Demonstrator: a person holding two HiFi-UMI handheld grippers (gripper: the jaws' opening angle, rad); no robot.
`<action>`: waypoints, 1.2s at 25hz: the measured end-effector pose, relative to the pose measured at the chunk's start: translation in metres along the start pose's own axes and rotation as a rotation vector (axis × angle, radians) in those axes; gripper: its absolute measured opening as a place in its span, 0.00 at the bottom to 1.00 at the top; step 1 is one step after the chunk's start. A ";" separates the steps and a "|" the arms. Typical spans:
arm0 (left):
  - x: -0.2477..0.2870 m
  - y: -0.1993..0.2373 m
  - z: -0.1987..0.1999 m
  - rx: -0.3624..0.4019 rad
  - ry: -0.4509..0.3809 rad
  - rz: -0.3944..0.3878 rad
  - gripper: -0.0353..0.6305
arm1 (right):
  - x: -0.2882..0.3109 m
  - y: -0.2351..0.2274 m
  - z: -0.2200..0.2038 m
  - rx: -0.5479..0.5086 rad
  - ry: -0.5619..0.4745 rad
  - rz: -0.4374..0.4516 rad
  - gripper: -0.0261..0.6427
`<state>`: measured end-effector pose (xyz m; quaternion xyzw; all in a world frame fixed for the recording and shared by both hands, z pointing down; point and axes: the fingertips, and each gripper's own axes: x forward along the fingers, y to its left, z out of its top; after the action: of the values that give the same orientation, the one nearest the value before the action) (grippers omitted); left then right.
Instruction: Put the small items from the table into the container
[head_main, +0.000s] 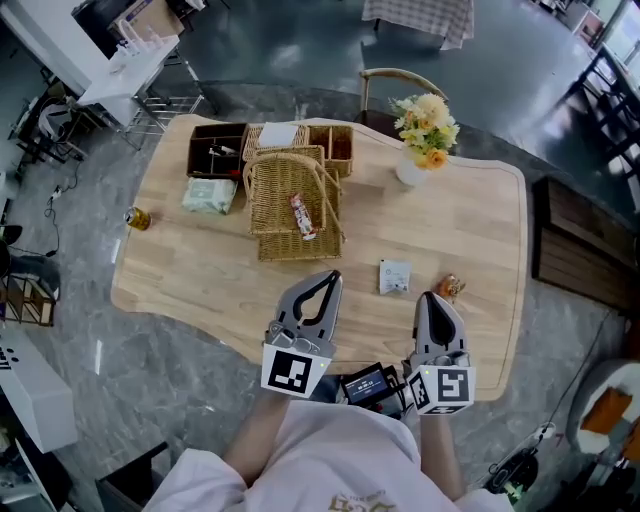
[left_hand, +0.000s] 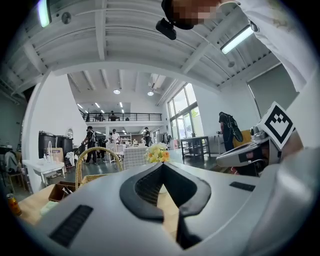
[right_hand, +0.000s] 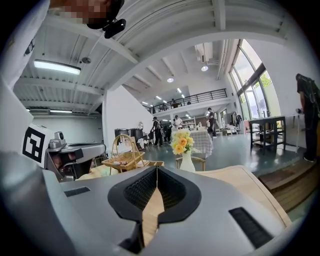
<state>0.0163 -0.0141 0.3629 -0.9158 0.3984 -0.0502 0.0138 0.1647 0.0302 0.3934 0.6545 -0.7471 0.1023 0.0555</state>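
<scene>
At the table's (head_main: 200, 270) near edge, on the person's side of the basket (head_main: 275, 200), both grippers hover with nothing in them. The left gripper (head_main: 330, 276) points toward the basket's near right corner. Its own view shows the jaw tips pressed together with only bare wood beyond them. The right gripper (head_main: 432, 297) sits further right of the basket, tilted a little downward, jaws likewise closed on nothing.

The basket looks like the container meant, and a wrapped bar (head_main: 303, 215) already lies inside it. Four small items are outside it. A white sachet (head_main: 394, 275) lies near and to the right of the basket, just ahead of the gap between the two grippers. A small orange-brown sweet (head_main: 450, 287) lies right of that again, nearly touching the right gripper's tips. A pale packet (head_main: 209, 195) lies just left of the basket, and a can (head_main: 138, 218) further left, near the table edge.

My reading is that this is the moment between picks: one item is in, and no new one has been seized.

The next move calls first for opening a pair of jaws, since neither can take anything as they stand. The sweet is the right gripper's closest target, needing only a short forward dip. The sachet lies flat, so it would need a low approach with the jaws straddling one edge. The packet and can fall to the left gripper, across the basket's front.
</scene>
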 end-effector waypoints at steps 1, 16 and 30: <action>0.003 -0.002 -0.004 0.000 0.007 -0.003 0.06 | 0.000 -0.004 -0.003 -0.003 0.011 0.001 0.07; 0.044 -0.038 -0.080 -0.016 0.127 -0.035 0.06 | 0.020 -0.049 -0.098 -0.013 0.231 0.021 0.07; 0.070 -0.061 -0.150 -0.014 0.224 -0.069 0.06 | 0.038 -0.061 -0.162 0.000 0.361 0.075 0.07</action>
<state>0.0927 -0.0212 0.5219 -0.9176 0.3661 -0.1498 -0.0391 0.2114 0.0228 0.5643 0.5972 -0.7487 0.2201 0.1852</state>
